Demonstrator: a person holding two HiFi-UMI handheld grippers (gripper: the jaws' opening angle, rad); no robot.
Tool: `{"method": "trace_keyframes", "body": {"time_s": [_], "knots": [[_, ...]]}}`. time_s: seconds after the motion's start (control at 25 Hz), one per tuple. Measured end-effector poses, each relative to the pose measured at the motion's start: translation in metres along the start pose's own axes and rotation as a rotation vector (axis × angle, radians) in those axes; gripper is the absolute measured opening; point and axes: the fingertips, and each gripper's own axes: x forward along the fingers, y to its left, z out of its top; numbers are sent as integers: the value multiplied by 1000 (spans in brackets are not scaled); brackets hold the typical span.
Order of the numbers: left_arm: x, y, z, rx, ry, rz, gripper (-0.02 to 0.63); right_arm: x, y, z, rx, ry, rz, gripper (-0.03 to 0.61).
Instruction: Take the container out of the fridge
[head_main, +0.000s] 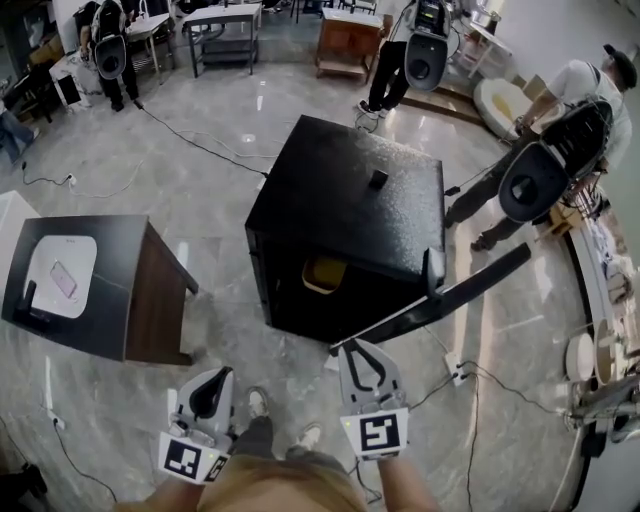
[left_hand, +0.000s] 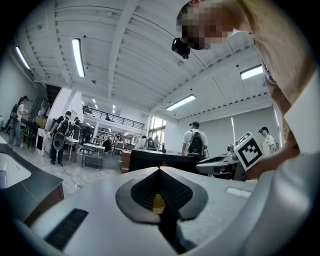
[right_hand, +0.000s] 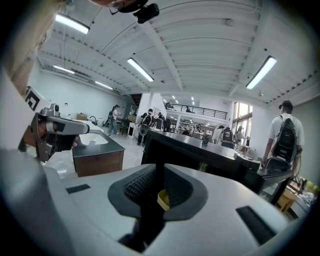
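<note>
The black cube fridge (head_main: 345, 225) stands on the floor straight ahead, its door (head_main: 450, 295) swung open to the right. Inside its dark opening sits a yellowish container (head_main: 323, 272). My right gripper (head_main: 353, 347) hovers low in front of the fridge, near the door's free edge; its jaws are shut with nothing between them. It faces the fridge (right_hand: 200, 155) from the front. My left gripper (head_main: 221, 374) hangs further left and back, also shut and empty. In the left gripper view the fridge (left_hand: 160, 159) lies ahead and the right gripper's marker cube (left_hand: 248, 150) shows at the right.
A small dark object (head_main: 377, 179) rests on the fridge top. A dark side table (head_main: 130, 300) with a white tray (head_main: 60, 275) stands to the left. Cables and a power strip (head_main: 458, 372) lie on the floor. Several people with backpacks stand behind and to the right.
</note>
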Motion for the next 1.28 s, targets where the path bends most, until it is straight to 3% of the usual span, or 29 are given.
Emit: {"method": "trace_keyframes", "body": {"time_s": [0.08, 1.28], "knots": [[0, 2, -2, 0, 3, -1, 2, 6, 2, -3, -12, 19, 4, 69], [21, 41, -35, -25, 72, -21, 2, 111, 12, -94, -319, 252, 87, 83]]}}
